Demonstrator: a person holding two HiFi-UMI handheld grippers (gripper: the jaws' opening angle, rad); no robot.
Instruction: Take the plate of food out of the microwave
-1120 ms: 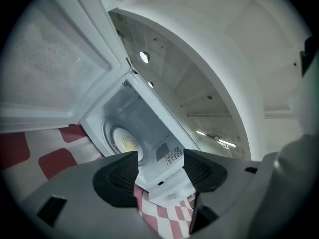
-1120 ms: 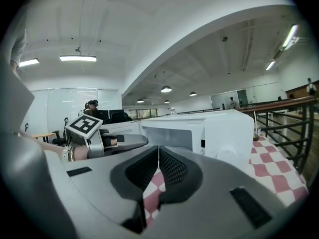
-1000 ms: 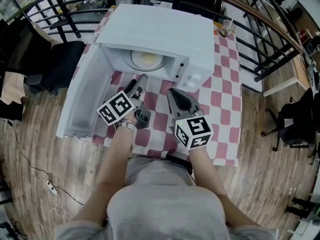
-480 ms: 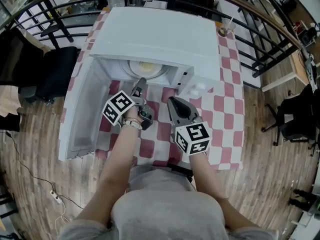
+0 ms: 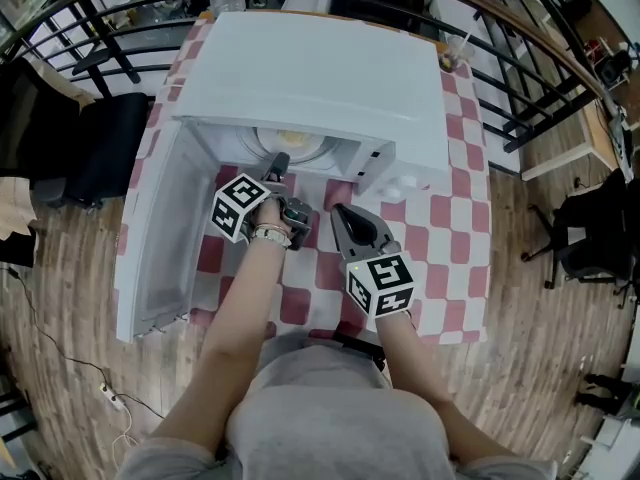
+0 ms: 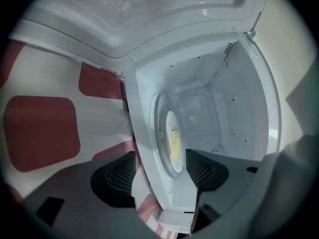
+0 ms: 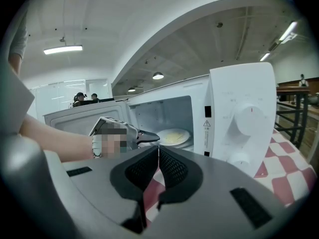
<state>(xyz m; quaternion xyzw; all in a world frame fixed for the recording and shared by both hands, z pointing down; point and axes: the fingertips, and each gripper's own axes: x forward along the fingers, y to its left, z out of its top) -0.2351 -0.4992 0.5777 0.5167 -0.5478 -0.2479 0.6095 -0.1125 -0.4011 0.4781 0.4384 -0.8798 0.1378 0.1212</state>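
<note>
A white plate (image 5: 293, 144) with yellow food lies on the glass turntable inside the open white microwave (image 5: 320, 78). The left gripper view shows the plate (image 6: 173, 142) straight ahead, and the right gripper view has the plate (image 7: 174, 136) left of the control panel. My left gripper (image 5: 279, 164) is at the mouth of the cavity, just short of the plate. Its jaws have just been opening and stand wide apart around the cavity's front sill (image 6: 159, 176), the pads pressing on nothing. My right gripper (image 5: 340, 214) hangs over the cloth in front of the microwave, shut and empty (image 7: 158, 156).
The microwave door (image 5: 150, 238) is swung out to the left. Two knobs (image 7: 247, 119) sit on the right-hand panel. A red-and-white checked cloth (image 5: 440, 218) covers the table. A cup with a straw (image 5: 452, 56) stands at the back right, black railings behind.
My left gripper has moved forward and down to the microwave opening, and its cube has rolled. The right gripper has sunk a little in front of the microwave.
</note>
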